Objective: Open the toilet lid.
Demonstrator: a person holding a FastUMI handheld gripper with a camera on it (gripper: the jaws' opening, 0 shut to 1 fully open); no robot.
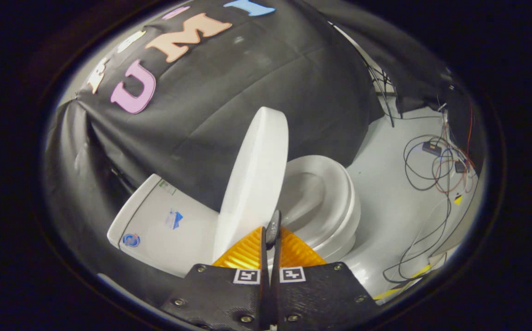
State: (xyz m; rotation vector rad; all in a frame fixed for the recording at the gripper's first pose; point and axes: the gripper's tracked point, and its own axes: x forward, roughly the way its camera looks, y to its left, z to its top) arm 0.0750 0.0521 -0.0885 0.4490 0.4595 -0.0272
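The gripper has its two fingers drawn nearly together, only a thin slit between them, with nothing visibly clamped. Just ahead of the tips stands the toilet lid, raised steeply on edge, its near rim close to or against the fingertips (contact cannot be told for certain). Beyond and to the right lies the open seat and bowl; to the left sits the tank. The narrow fingers probably act as a blunt pusher, tipping the lid back toward the tank, and that lift looks mostly done
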